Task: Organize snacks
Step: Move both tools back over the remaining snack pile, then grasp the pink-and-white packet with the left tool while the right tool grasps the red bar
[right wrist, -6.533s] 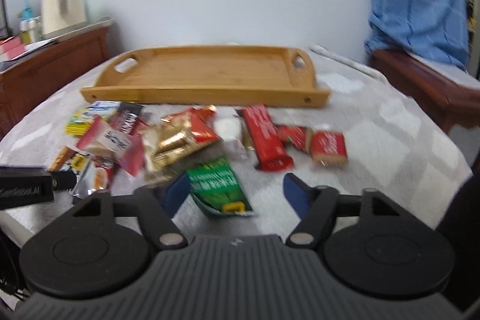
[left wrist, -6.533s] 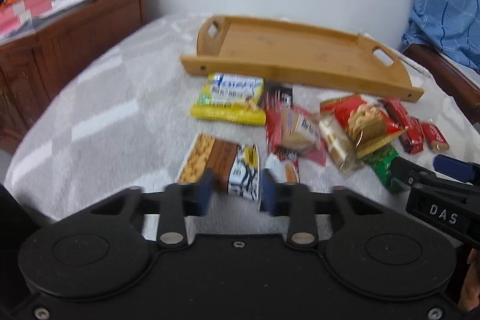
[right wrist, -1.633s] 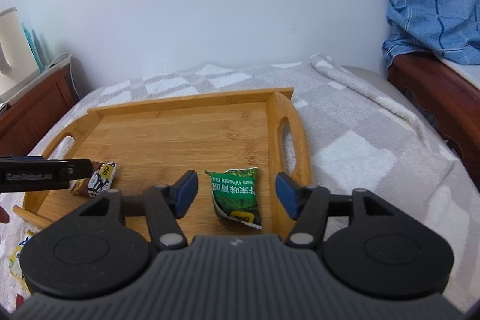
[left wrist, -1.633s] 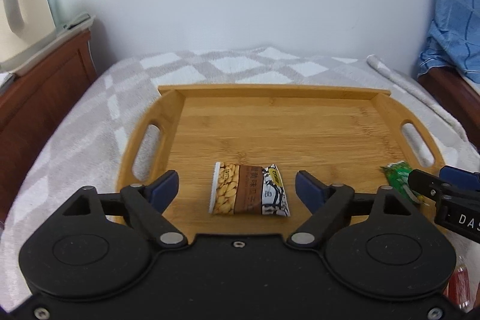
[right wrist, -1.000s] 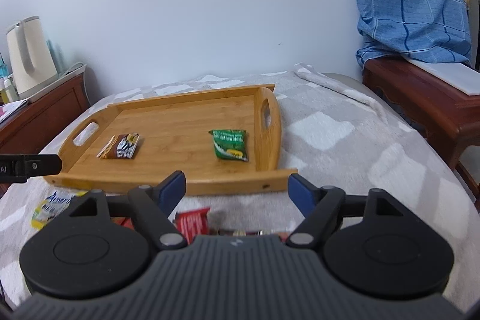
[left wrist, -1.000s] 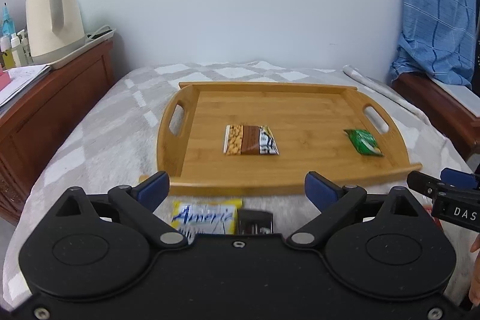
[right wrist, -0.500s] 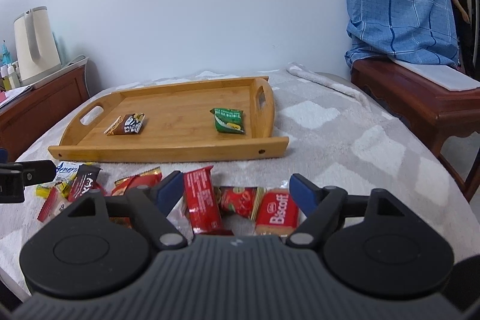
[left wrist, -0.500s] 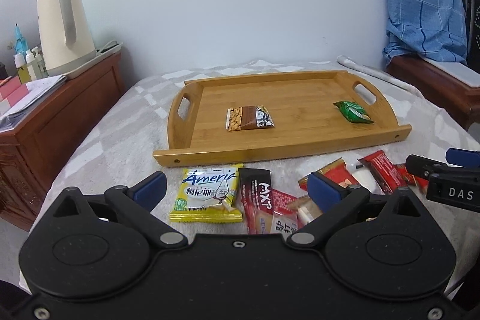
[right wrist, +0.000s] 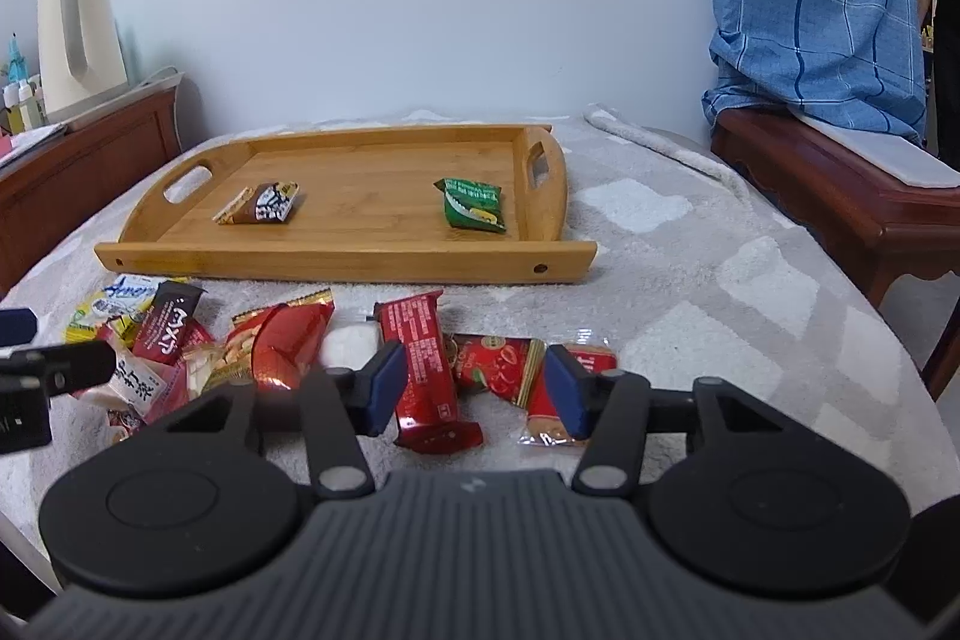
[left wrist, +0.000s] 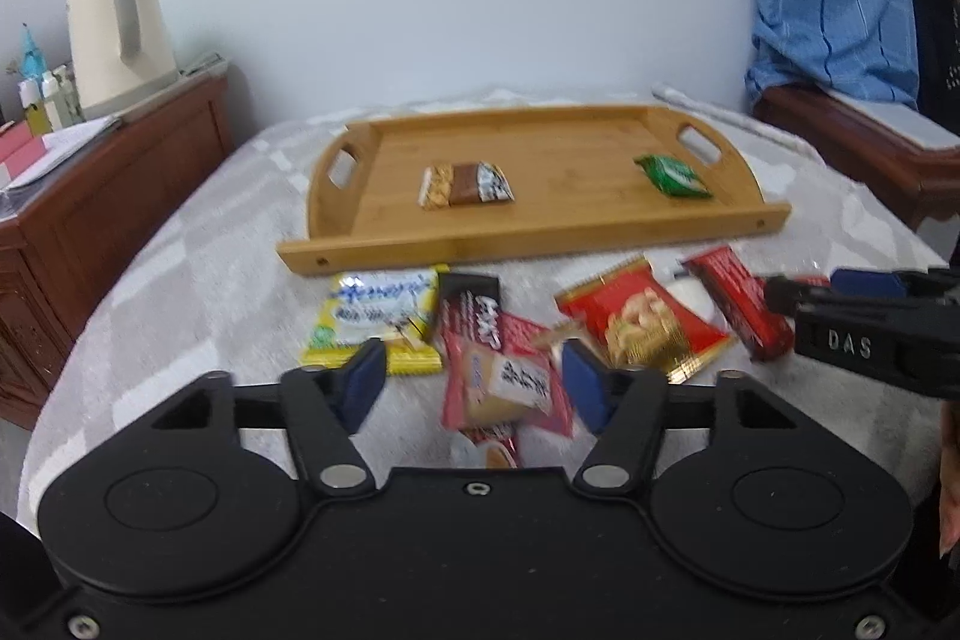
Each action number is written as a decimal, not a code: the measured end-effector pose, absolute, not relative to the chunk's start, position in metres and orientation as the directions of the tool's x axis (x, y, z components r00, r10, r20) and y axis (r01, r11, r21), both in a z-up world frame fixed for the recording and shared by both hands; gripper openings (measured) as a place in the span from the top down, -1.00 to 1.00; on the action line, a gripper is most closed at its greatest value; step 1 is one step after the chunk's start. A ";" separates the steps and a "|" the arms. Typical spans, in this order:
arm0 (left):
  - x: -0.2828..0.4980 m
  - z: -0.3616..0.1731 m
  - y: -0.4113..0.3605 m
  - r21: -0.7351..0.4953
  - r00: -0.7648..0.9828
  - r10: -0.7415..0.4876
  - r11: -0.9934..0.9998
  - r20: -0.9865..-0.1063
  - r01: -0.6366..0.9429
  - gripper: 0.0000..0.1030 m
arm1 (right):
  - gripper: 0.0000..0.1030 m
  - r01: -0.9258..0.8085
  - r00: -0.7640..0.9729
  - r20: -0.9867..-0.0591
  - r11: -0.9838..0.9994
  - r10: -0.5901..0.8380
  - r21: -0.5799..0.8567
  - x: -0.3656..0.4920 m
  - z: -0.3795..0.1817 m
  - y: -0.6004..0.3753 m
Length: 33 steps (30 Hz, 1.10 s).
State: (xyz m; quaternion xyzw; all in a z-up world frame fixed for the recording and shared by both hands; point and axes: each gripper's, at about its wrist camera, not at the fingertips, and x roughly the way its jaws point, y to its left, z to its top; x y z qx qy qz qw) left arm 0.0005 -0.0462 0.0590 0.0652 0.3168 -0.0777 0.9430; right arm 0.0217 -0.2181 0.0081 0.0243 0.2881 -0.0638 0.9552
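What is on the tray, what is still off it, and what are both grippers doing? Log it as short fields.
tray: on the grey checked cloth
on tray: peanut bar, green packet, lying apart
off tray: pile of snacks in front of it, including yellow packet and long red bar
left gripper: closing, over a red-and-white packet
right gripper: closing, around the long red bar, pads not touching it

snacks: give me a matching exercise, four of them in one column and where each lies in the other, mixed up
Things:
1. green packet
2. peanut bar
3. yellow packet
4. long red bar

Places:
A. on the cloth, at the left end of the pile
B. in the tray, near its right handle
C. on the cloth, partly between the right tool's fingers
D. in the tray, towards its left handle

Pairs: 1-B, 2-D, 3-A, 4-C
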 end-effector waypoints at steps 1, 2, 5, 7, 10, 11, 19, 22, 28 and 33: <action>0.001 0.056 -0.047 0.070 0.779 -0.111 0.978 -0.617 0.194 -0.01 | -0.13 0.136 0.822 -0.559 0.991 -0.111 0.004 0.023 0.007 -0.217; 0.002 0.053 -0.048 0.064 0.772 -0.115 0.978 -0.625 0.197 -0.01 | -0.11 0.135 0.819 -0.563 0.991 -0.111 0.000 0.023 0.007 -0.217; 0.008 0.045 -0.051 0.059 0.760 -0.111 0.980 -0.640 0.192 -0.01 | -0.09 0.125 0.811 -0.575 0.992 -0.104 -0.004 0.026 0.004 -0.216; 0.013 0.041 -0.051 0.053 0.757 -0.105 0.982 -0.645 0.182 -0.01 | -0.06 0.118 0.805 -0.585 0.993 -0.098 -0.004 0.029 0.002 -0.215; 0.022 0.034 -0.050 0.036 0.744 -0.107 0.984 -0.659 0.173 -0.01 | -0.06 0.104 0.799 -0.595 0.995 -0.088 -0.007 0.033 0.000 -0.213; 0.025 0.032 -0.051 0.030 0.740 -0.109 0.985 -0.664 0.172 -0.01 | -0.05 0.099 0.798 -0.597 0.995 -0.084 -0.009 0.034 -0.001 -0.212; 0.039 0.020 -0.047 -0.058 0.703 -0.143 0.988 -0.697 0.142 0.15 | 0.05 0.058 0.794 -0.603 0.997 -0.080 -0.055 0.049 -0.006 -0.201; 0.041 0.022 -0.044 -0.080 0.703 -0.151 0.988 -0.695 0.133 0.32 | 0.27 0.043 0.797 -0.599 0.997 -0.074 -0.066 0.050 -0.005 -0.198; 0.041 0.028 -0.040 -0.101 0.704 -0.163 0.986 -0.692 0.130 0.50 | 0.45 0.024 0.804 -0.590 0.997 -0.067 -0.079 0.048 -0.005 -0.194; 0.042 0.037 -0.038 -0.108 0.706 -0.174 0.985 -0.686 0.138 0.63 | 0.45 0.026 0.817 -0.576 1.000 -0.024 -0.005 0.045 0.002 -0.199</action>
